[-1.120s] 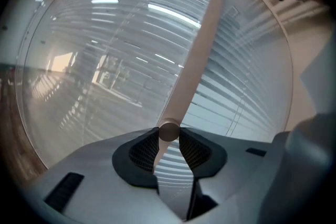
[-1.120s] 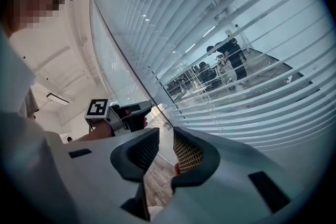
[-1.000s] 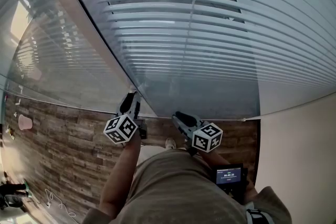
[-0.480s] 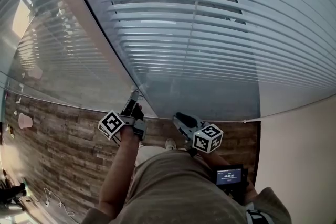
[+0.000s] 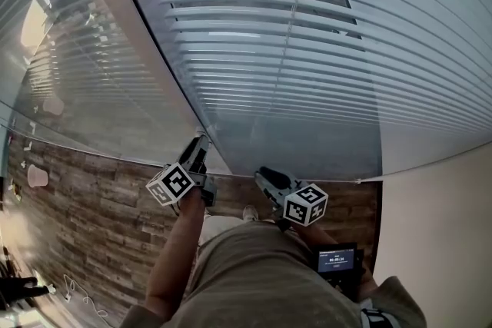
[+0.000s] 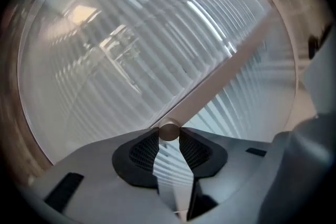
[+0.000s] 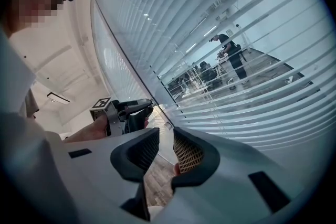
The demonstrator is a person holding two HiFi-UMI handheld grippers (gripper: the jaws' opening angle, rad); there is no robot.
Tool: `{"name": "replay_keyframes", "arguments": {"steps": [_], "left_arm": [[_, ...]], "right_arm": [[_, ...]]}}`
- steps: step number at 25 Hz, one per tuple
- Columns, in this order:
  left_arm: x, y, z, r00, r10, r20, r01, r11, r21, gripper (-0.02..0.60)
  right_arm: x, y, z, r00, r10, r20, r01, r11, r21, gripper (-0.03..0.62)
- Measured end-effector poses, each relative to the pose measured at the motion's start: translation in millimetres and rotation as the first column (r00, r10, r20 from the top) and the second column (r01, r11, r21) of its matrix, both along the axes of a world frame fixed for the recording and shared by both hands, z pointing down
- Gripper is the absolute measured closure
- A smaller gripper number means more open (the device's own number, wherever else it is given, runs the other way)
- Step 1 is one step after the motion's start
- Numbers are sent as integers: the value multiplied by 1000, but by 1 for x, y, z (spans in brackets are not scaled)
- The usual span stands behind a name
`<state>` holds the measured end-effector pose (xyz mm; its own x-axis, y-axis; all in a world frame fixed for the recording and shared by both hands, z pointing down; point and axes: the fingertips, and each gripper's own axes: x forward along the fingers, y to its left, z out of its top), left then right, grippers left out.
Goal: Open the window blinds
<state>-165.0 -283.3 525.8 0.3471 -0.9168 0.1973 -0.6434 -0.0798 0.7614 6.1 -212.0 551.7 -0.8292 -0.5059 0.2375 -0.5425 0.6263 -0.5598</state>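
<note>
White slatted blinds (image 5: 307, 50) hang across the window ahead, their slats partly tilted so a room shows through the upper gaps (image 7: 236, 34). My left gripper (image 5: 201, 142) points at the post between the panes. In the left gripper view it (image 6: 169, 134) is shut on the round end of the pale tilt wand (image 6: 220, 71), which slants up to the right. The right gripper view shows that left gripper (image 7: 144, 107) from the side. My right gripper (image 5: 261, 174) hovers lower and to the right, short of the blinds, jaws open (image 7: 165, 139) with nothing between them.
A second slatted glass pane (image 5: 69, 73) runs off to the left. Wood-plank floor (image 5: 92, 196) lies below, and a plain white wall (image 5: 438, 226) is at the right. A small screen device (image 5: 335, 257) hangs at my waist. A person (image 7: 231, 52) stands beyond the glass.
My left gripper has rolled about its own line while staying at the post; its marker cube now shows a different face. The right gripper has not moved.
</note>
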Motion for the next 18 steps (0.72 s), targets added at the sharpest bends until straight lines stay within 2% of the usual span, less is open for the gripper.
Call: {"name": "replay_keyframes", "arguments": {"steps": [1, 2, 3, 4, 6, 8, 9, 10, 11, 12, 13, 14, 15, 16, 17, 18], "left_arm": [[0, 0, 1, 991, 5, 137, -6, 1000, 3, 448], [0, 0, 1, 963, 9, 268, -11, 1000, 6, 448], [0, 0, 0, 918, 11, 398, -15, 1000, 8, 448], [1, 1, 0, 851, 12, 525, -20, 1000, 9, 448], [4, 1, -1, 675, 6, 738, -26, 1000, 15, 448], [5, 1, 0, 504, -10, 864, -29, 999, 29, 448], [6, 1, 2, 434, -20, 901, -29, 999, 36, 448], [6, 2, 3, 380, -29, 924, -29, 999, 44, 447], [6, 2, 4, 348, -36, 937, -32, 998, 50, 446], [6, 2, 4, 340, -39, 940, -36, 998, 54, 446], [6, 2, 4, 355, -37, 934, -42, 998, 55, 446], [7, 2, 3, 389, -30, 921, -48, 997, 53, 446], [7, 2, 3, 442, -21, 897, -54, 997, 50, 441], [8, 3, 2, 513, -12, 858, -55, 997, 47, 426], [8, 4, 2, 601, -2, 800, -53, 998, 42, 412], [9, 5, 3, 700, 8, 714, -49, 998, 37, 395]], "right_arm": [[0, 0, 0, 1000, 1, 0, -1, 1000, -1, 503], [0, -1, 0, 1000, 2, -1, -2, 1000, -1, 503], [0, -1, 0, 1000, 2, -2, -2, 1000, -1, 503], [1, -1, 0, 1000, 3, -2, -3, 1000, -1, 503], [2, 0, 1, 1000, 4, -2, -4, 1000, -1, 503], [2, -1, 2, 1000, 5, -2, -5, 1000, -1, 503], [2, -1, 2, 1000, 4, -2, -4, 1000, -1, 503], [2, -1, 2, 1000, 4, -2, -4, 1000, -2, 503], [2, -1, 2, 1000, 4, -1, -4, 1000, -2, 503], [2, -1, 2, 1000, 4, -1, -4, 1000, -3, 503], [2, -1, 2, 1000, 5, -1, -5, 1000, -4, 503], [2, -2, 2, 1000, 6, -1, -6, 1000, -5, 503], [3, -2, 2, 1000, 7, 0, -7, 1000, -6, 503], [3, -3, 3, 1000, 8, 1, -8, 1000, -7, 503], [3, -3, 3, 1000, 8, 2, -8, 1000, -7, 503], [3, -3, 3, 1000, 8, 3, -8, 1000, -7, 503]]}}
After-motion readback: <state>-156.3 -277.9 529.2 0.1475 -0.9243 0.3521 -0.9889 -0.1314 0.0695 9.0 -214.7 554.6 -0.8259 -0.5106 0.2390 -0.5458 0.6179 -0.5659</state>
